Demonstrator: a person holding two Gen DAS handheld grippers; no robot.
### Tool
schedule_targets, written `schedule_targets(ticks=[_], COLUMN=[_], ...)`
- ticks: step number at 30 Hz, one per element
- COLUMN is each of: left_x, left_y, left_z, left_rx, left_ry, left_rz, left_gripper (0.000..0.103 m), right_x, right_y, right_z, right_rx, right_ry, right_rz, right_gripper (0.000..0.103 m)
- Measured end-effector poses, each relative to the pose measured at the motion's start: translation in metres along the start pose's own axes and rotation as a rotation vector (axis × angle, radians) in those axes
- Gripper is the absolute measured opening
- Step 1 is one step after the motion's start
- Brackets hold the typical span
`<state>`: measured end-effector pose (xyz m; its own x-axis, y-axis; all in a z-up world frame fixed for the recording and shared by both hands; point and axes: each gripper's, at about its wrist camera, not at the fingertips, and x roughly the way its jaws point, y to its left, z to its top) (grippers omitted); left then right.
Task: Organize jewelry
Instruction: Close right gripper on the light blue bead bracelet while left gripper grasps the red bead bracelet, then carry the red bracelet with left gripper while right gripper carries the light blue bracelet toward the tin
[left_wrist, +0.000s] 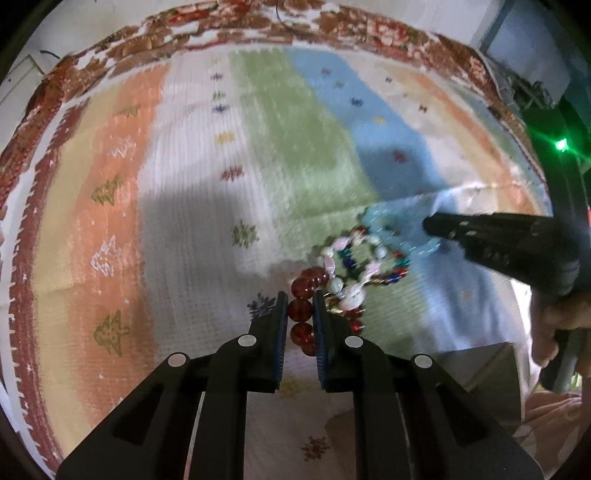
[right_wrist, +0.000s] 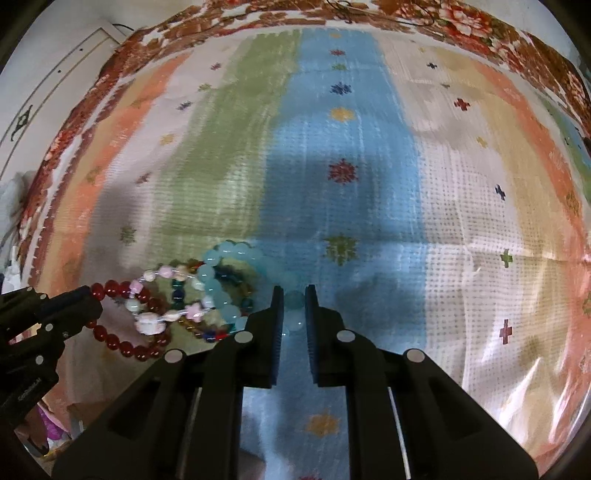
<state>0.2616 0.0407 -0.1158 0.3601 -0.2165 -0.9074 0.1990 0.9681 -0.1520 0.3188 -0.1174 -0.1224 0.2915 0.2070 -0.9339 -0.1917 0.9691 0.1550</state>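
Gripping a strand of large dark-red glass beads (left_wrist: 300, 312) between its two black fingers, the left gripper (left_wrist: 300, 301) reaches forward low over the striped pastel woven cloth (left_wrist: 192, 177); its jaws are clamped on the beads. The right gripper (right_wrist: 294, 295) likewise pinches a bracelet of translucent pale-blue round beads (right_wrist: 229, 266), jaws closed on two of the beads. Between the two tools lies a tangle: a pink-and-white shaped-bead bracelet (right_wrist: 155, 317) and a strand of small multicoloured beads (left_wrist: 391, 275), overlapping both held strands. Small white lettering on the left gripper's body in the right view is too blurred to read. A green indicator light (left_wrist: 561, 144) glows beyond the cloth's floral-bordered edge.
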Motion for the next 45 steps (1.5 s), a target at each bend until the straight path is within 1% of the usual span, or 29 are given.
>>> schedule_targets(ticks=[7, 11, 20, 31, 40, 45], left_x=[-0.021, -0.035, -0.071, -0.089, -0.114, -0.121], left_y=[-0.01, -0.011, -0.013, -0.022, -0.037, -0.047], left_z=[0.0, 0.003, -0.002, -0.017, -0.029, -0.039], left_rx=[-0.018, -0.027, -0.047, -0.034, -0.027, -0.012], left_ry=[-0.052, -0.088, -0.164, -0.192, -0.243, -0.254], left_rz=[-0.014, -0.016, -0.036, -0.032, -0.054, -0.062], left_gripper=[0.013, 0.013, 0.013, 0.013, 0.013, 0.013], right_x=[-0.035, -0.051, -0.083, -0.113, -0.142, -0.154], right_y=[0.02, 0.032, 0.037, 0.047, 0.058, 0.064], right_z=[-0.003, -0.006, -0.02, -0.041, -0.058, -0.071], right_rx=[-0.054, -0.093, -0.104, -0.14, -0.176, -0.199], right_ry=[-0.061, -0.079, -0.117, -0.154, -0.199, -0.215], right_rz=[0.008, 0.032, 0.052, 0.056, 0.092, 0.106], right_gripper=[0.013, 0.013, 0.013, 0.013, 0.013, 0.013])
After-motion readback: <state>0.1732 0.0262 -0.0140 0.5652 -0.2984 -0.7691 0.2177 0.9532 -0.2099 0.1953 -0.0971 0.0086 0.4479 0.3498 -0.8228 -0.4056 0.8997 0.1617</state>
